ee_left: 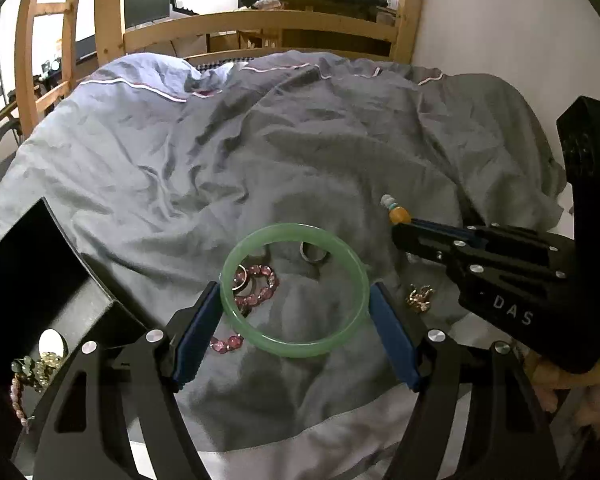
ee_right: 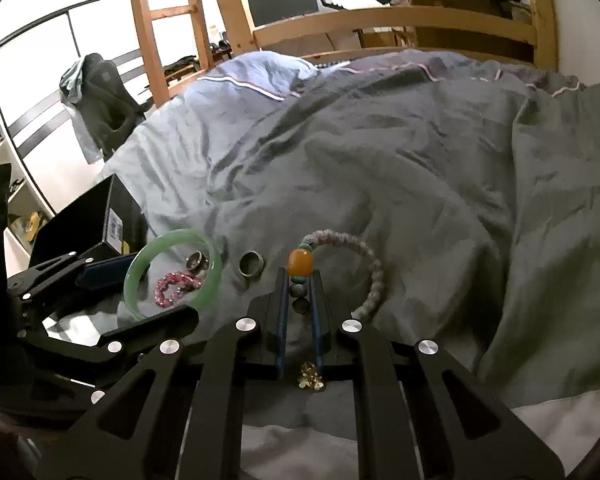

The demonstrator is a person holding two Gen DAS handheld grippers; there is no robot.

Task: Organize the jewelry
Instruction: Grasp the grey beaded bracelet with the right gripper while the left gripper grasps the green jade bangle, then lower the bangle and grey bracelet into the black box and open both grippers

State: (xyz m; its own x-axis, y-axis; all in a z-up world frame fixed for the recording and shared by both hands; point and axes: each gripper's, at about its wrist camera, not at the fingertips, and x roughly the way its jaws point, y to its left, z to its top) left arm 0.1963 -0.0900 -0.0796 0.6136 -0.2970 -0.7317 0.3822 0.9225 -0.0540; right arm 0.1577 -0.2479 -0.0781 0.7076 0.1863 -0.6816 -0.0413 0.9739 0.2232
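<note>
My left gripper (ee_left: 295, 294) is shut on a green jade bangle (ee_left: 296, 348), its blue pads pressing the bangle's two sides just above the grey duvet (ee_left: 220, 160). The bangle also shows in the right wrist view (ee_right: 134, 280). My right gripper (ee_right: 300, 276) is shut on a beaded bracelet (ee_right: 374, 280) with an amber bead (ee_right: 300, 261); it shows from the side in the left wrist view (ee_left: 400, 226). On the duvet lie a pink bead bracelet (ee_left: 262, 284), two silver rings (ee_left: 314, 254) (ee_right: 198, 261) and a gold brooch (ee_left: 420, 298).
An open black jewelry box (ee_left: 40, 280) stands at the left with several pieces inside (ee_left: 40, 364). A wooden bed frame (ee_left: 260, 24) and a white wall (ee_left: 500, 20) lie beyond the duvet. A chair with clothes (ee_right: 100, 96) stands far left.
</note>
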